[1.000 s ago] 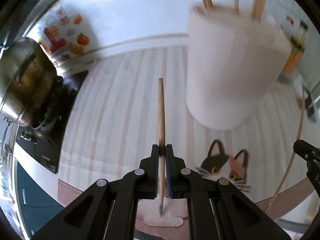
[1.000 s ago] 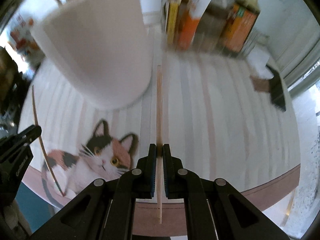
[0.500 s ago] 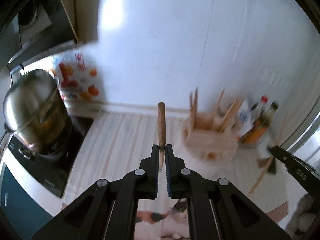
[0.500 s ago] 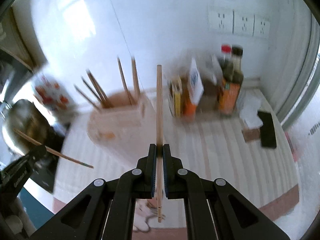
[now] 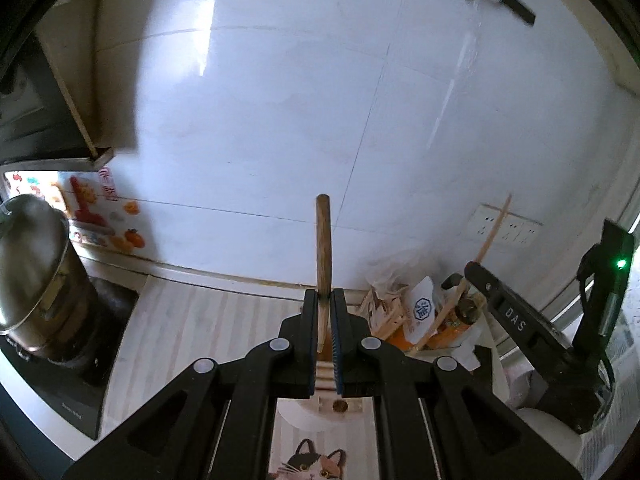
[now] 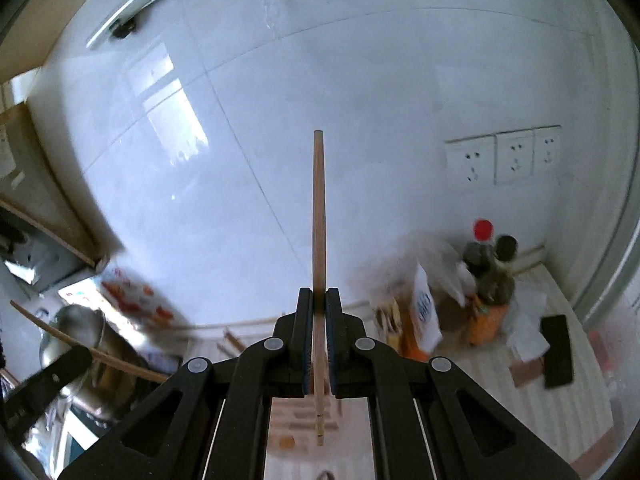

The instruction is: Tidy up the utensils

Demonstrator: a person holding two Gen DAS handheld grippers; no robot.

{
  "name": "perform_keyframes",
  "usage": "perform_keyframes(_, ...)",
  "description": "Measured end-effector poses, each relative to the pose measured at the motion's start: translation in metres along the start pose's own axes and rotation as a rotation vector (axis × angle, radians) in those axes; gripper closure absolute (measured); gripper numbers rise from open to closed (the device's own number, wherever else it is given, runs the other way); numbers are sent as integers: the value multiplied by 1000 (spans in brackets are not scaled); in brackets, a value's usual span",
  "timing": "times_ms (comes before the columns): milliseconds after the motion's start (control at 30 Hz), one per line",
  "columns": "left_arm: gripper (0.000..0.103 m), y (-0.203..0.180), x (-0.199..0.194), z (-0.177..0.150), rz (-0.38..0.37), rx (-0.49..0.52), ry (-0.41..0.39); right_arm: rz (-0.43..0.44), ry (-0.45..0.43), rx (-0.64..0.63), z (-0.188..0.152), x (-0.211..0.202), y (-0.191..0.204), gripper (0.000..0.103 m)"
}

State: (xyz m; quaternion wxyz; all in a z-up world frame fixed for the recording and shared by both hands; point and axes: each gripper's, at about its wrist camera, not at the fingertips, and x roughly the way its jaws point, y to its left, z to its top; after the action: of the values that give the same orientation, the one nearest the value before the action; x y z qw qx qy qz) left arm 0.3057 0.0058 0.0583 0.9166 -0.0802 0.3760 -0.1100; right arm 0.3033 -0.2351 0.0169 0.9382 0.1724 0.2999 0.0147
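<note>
My left fingers [image 5: 325,312] are clamped on a dark chopstick [image 5: 323,248] that stands upright between the pads, its blunt end up against the wall [image 5: 280,100]; my right fingers [image 6: 319,312] are clamped likewise on a paler stick [image 6: 319,220]. Beneath both, partly hidden by the fingers, I see the white holder [image 5: 304,416] with its wooden insert, standing on the striped worktop [image 5: 208,320]. To the left stands a steel pot [image 5: 32,272], to the right bottles [image 6: 486,280] below wall sockets [image 6: 504,156].
</note>
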Motion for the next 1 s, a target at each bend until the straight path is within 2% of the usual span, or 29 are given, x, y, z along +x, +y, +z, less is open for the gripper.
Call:
perform_keyframes(167,99,-4,57,5,8,2,94,2,-16,-1,8,37,6,97)
perform_keyframes(367,99,-1,107,-3,-11,-15,212,16,30,5,2,90,7,97)
perform_keyframes(500,97,-2,111,-7,-22,-15,244,34,81,2,-11,114,6,97)
perform_keyframes(633,93,-1,94,-7,2,-3,209,82,162,-8,-19,128,4,96)
perform_keyframes(667,86,0,88,-7,27,5,195,98,176,-11,-20,128,2,95)
perform_keyframes(733,55,3,79,-7,75,19,169,94,180,-14,-20,123,0,92)
perform_keyframes(767,30,6,74,-8,109,26,148,101,175,-17,-19,118,-2,87)
perform_keyframes(800,21,8,69,-10,140,32,123,94,169,-21,-19,112,-4,83)
perform_keyframes(867,21,12,63,-14,186,49,98,97,154,-20,-18,99,-7,72)
perform_keyframes(933,20,16,62,-21,222,57,101,74,141,-20,-18,86,-12,67)
perform_keyframes(1000,11,20,62,-31,239,54,103,50,129,-27,-21,74,-17,60)
